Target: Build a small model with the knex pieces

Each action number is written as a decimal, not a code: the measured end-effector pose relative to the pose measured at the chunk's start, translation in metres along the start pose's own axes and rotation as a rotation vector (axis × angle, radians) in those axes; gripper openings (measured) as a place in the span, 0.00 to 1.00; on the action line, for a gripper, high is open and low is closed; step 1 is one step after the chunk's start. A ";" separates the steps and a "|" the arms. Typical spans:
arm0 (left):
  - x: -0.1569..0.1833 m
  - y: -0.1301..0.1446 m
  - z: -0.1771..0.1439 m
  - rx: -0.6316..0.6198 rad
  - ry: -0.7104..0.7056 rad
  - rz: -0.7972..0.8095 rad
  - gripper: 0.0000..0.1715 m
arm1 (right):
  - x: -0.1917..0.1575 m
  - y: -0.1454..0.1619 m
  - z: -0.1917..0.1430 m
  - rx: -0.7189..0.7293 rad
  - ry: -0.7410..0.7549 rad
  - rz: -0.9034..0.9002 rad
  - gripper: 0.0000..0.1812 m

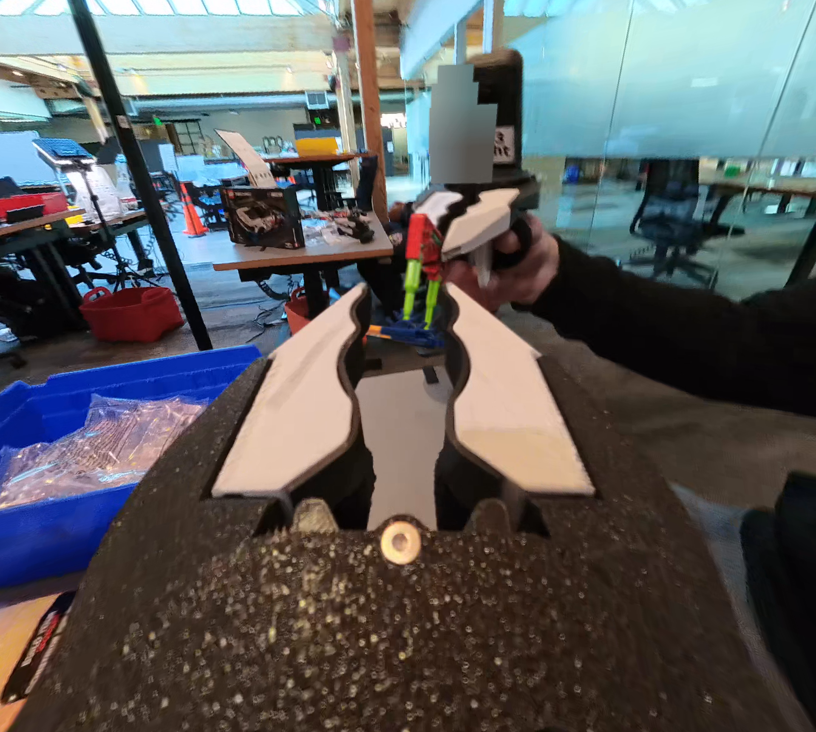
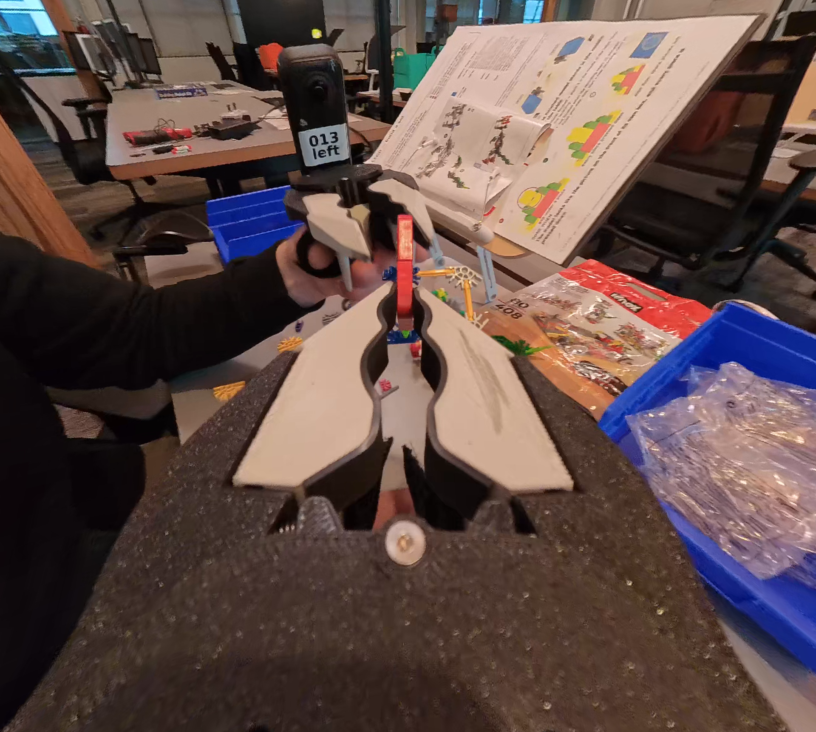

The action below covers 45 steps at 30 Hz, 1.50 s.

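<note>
- The right gripper (image 2: 404, 295) is clamped on the red part of a small rod toy (image 2: 404, 264), held above the table (image 2: 194, 401).
- The left gripper (image 1: 408, 291), facing it, grips the toy's green-and-blue end.
- A blue bin (image 2: 750, 348) right of the toy holds plastic bags (image 2: 728, 446).

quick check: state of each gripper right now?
Left gripper: shut on the toy build, at its lower green-and-blue part.
Right gripper: shut on the build's red piece.
</note>
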<state>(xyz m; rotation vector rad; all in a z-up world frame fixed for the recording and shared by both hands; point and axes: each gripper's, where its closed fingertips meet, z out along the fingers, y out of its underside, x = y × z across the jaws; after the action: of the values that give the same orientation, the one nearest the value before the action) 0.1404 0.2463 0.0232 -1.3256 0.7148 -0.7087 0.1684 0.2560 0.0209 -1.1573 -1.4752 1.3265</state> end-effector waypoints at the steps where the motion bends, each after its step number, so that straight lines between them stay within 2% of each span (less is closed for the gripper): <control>1: 0.002 0.006 0.004 -0.041 -0.011 0.034 0.15 | -0.003 0.000 0.001 0.000 -0.016 0.010 0.03; 3: 0.008 0.015 0.010 -0.096 -0.003 0.076 0.06 | -0.006 0.000 0.003 0.001 -0.035 0.034 0.03; 6: 0.009 0.013 0.010 -0.082 0.010 0.060 0.05 | -0.008 0.000 0.004 0.000 -0.051 0.074 0.03; 9: 0.005 0.010 0.008 -0.070 -0.010 0.058 0.01 | -0.009 0.000 0.004 -0.022 -0.031 0.026 0.07; 13: 0.009 0.011 0.009 -0.081 0.008 0.069 0.01 | -0.009 -0.007 0.006 -0.045 0.025 -0.062 0.13; 16: 0.013 0.014 0.012 -0.100 0.016 0.098 0.01 | -0.008 -0.005 0.013 -0.099 0.030 -0.067 0.12; 18: 0.014 0.016 0.012 -0.116 0.013 0.112 0.01 | -0.007 -0.003 0.017 -0.128 0.027 -0.034 0.04; 19: 0.013 0.017 0.012 -0.117 0.007 0.118 0.01 | -0.008 -0.004 0.018 -0.131 0.013 -0.015 0.04; 28: 0.017 0.016 0.012 -0.087 0.056 0.061 0.01 | -0.013 -0.004 0.018 -0.156 -0.026 0.017 0.03; 45: 0.023 0.018 0.012 -0.094 0.073 0.122 0.02 | -0.020 0.000 0.021 -0.191 -0.054 -0.006 0.03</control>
<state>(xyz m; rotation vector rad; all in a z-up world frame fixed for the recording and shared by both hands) 0.1648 0.2375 0.0051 -1.3343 0.8891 -0.6344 0.1525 0.2318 0.0183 -1.2444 -1.6730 1.2419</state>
